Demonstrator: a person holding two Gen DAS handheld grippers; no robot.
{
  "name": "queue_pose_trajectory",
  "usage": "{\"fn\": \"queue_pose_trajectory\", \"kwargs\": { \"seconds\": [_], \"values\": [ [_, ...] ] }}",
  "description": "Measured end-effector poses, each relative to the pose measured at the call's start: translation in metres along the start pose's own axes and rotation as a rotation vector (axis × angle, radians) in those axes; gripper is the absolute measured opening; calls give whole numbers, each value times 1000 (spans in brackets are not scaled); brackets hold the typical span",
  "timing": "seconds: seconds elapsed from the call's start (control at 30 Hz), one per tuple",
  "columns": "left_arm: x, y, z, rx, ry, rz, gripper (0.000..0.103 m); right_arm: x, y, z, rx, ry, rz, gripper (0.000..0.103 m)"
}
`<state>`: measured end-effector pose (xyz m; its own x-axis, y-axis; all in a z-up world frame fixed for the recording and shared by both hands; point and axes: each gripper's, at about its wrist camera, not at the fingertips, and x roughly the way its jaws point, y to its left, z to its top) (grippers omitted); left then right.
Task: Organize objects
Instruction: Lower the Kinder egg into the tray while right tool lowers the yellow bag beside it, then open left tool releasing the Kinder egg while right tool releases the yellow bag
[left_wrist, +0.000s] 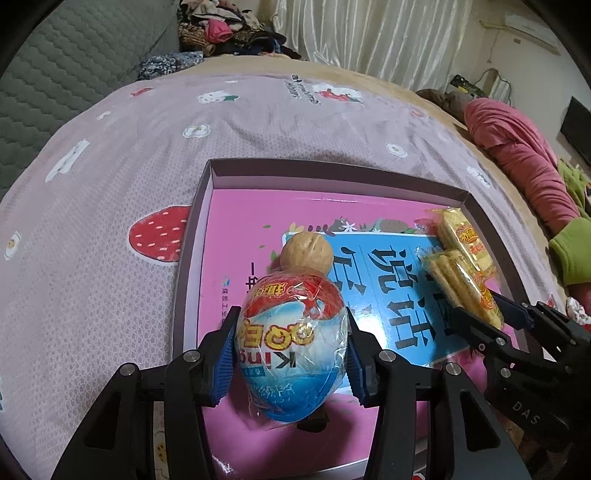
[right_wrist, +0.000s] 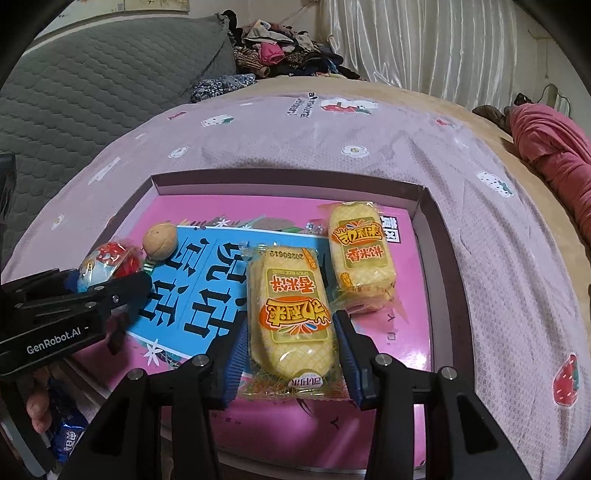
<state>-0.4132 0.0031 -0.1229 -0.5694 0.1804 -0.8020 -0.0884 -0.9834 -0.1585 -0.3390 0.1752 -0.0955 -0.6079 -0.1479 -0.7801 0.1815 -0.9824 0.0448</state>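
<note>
Crinkly clear film wraps the egg-shaped toy egg my left hand-held gripper clamps between ribbed blue pads; it sits low over the pink floor of the shallow cardboard box, just beside a round, ridged walnut. My right hand-held gripper squeezes a flat, waffle-textured yellow rice cracker pack from both sides, resting in the same box. A second cracker pack lies beyond it. Only the right view shows a blue packet below the box edge. The box sits on a soft, strawberry-printed bed cover.
</note>
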Motion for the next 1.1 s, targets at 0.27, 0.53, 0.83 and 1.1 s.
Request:
{"fn": "queue_pose_trajectory", "kwargs": {
  "seconds": [0.27, 0.53, 0.83, 1.1],
  "values": [
    [0, -3, -3, 26, 23, 33, 59, 1, 1, 1, 1, 5, -3, 54],
    [-7, -3, -4, 24, 33, 19, 76, -6, 2, 1, -7, -14, 8, 64],
    [-22, -3, -4, 40, 56, 21, 79, -22, 7, 5, -6, -58, 15, 74],
    [-51, 1, -1, 71, -15, 101, 79, -37, 2, 6, 13, -96, 21, 77]
  ]
}}
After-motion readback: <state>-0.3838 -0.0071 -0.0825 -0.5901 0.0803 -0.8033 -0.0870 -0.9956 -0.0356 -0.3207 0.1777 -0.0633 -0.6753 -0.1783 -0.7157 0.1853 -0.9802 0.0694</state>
